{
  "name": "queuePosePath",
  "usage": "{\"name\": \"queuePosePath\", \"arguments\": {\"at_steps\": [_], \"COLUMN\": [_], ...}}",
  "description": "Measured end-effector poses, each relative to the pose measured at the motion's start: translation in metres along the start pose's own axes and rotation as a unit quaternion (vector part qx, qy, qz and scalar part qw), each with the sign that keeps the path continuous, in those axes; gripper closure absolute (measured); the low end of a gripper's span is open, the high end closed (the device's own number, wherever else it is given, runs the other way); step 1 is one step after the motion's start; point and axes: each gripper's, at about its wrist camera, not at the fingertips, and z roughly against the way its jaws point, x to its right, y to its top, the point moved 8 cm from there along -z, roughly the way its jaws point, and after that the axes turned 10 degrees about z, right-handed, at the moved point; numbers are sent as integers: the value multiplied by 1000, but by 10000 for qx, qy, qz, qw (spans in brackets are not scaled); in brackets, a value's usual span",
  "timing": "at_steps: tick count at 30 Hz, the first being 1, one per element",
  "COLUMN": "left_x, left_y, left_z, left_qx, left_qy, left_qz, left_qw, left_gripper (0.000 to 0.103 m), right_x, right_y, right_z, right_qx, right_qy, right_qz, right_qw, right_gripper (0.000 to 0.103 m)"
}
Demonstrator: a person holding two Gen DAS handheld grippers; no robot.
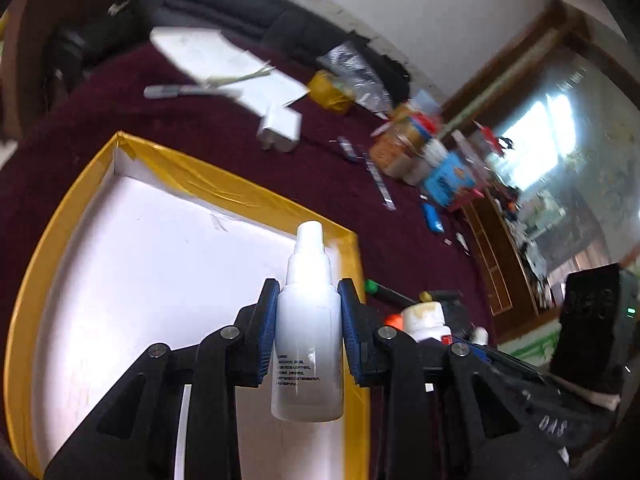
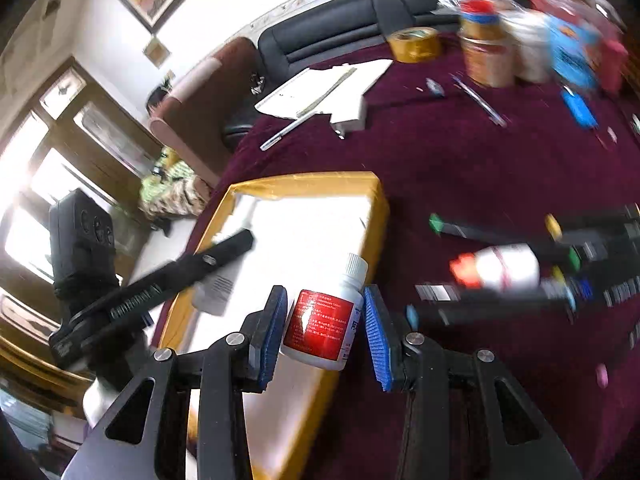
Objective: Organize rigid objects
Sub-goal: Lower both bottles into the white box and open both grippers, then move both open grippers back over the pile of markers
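While each claw grips 1 bottle, both hang over the tray.

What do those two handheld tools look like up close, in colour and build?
Both look alike. The left tool and right tool each have two matte black plastic fingers built from angular linkage bars with triangular cut-outs, joined by round silver pivot pins. The inner faces carry ribbed blue pads. No cables, sleeves or hands show.
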Motion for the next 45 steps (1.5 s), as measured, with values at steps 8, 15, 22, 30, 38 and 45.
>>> {"name": "queuePosePath", "arguments": {"at_steps": [8, 15, 22, 30, 38, 45], "left_x": [-34, -36, -48, -56, -36, 62], "left_y": [3, 4, 0, -32, -32, -44], "left_z": [-41, -45, -25, -2, 33, 107], "left_qx": [-292, -241, 123, 469, 720, 1491], "left_qy": [-87, 73, -46, -239, -763, -424], "left_qz": [729, 909, 1270, 1511, 1567, -283], "left_qw": [9969, 9955, 9918, 9871, 9821, 9875], "left_gripper": [77, 65, 51, 49, 48, 34], "right_x": [-8, 4, 0, 14, 74, 168], "right_y": [21, 30, 37, 1, -67, -69], "right_z": [-66, -75, -32, 78, 177, 200], "right_qx": [-489, -524, 15, 1170, 2349, 2494], "right_qy": [-613, -830, -853, -1338, -2965, -3514], "right_qz": [246, 217, 396, 910, 891, -27], "right_qw": [9966, 9949, 9956, 9799, 9214, 9024], "right_gripper": [68, 68, 61, 45, 14, 1]}}
